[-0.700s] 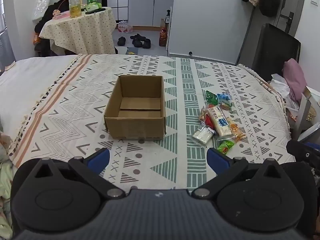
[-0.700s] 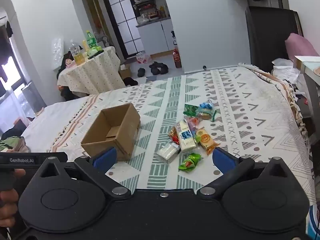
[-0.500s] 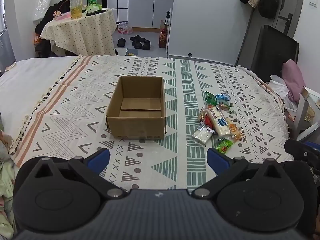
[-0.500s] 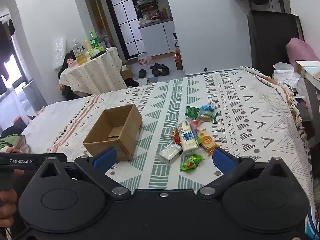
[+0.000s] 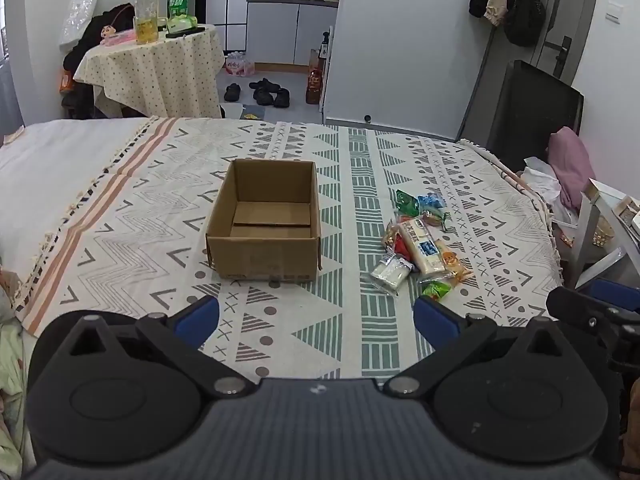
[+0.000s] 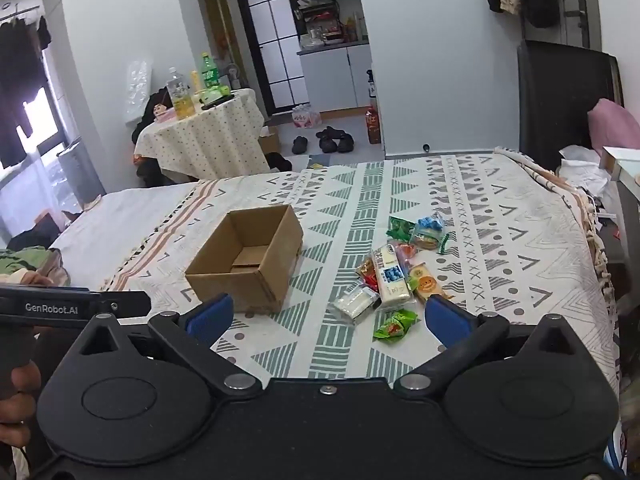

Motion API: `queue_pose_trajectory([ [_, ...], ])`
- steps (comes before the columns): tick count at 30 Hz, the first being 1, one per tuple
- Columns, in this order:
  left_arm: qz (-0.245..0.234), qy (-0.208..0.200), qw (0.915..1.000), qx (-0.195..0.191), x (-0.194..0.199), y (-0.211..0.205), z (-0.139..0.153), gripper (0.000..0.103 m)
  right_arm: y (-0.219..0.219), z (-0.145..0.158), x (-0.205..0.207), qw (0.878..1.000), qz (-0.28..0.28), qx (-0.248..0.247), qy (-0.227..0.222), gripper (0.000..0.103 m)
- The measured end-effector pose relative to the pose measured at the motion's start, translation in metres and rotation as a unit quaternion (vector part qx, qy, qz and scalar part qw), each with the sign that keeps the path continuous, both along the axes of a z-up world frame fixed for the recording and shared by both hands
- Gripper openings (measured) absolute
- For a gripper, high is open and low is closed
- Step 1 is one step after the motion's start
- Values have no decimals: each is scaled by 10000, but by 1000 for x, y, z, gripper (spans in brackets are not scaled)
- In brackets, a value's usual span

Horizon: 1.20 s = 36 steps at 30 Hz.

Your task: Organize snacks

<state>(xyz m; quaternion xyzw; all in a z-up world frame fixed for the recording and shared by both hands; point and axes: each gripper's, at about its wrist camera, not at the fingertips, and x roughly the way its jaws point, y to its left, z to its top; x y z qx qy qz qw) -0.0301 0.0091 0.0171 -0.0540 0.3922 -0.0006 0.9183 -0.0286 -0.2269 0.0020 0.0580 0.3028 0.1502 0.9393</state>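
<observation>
Lighting: even, soft daylight; both views bright, no harsh glare
Source: window point(image 6: 36, 128) far left of the right tongs point(image 6: 327, 316), overexposed to white
Shadows: faint; a weak one under the cardboard box point(image 5: 264, 220) on its side facing the left tongs point(image 5: 316, 318)
Focus: sharp on the bedspread point(image 5: 360, 340) ahead of the tongs; fine print on snack packets point(image 6: 394, 276) illegible
Distortion: strong fisheye; walls and door frames bow outward, dark vignette at the corners
Foreground: black tong bodies matte, little detail, slight sheen on the rivets
</observation>
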Motion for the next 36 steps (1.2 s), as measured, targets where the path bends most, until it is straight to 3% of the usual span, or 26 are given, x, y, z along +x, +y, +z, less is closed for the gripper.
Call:
queue_pose_trajectory([
  [36,55,48,10000,-25,-2,7,0,103,6,3,-1,9997,-17,-254,-10,103],
])
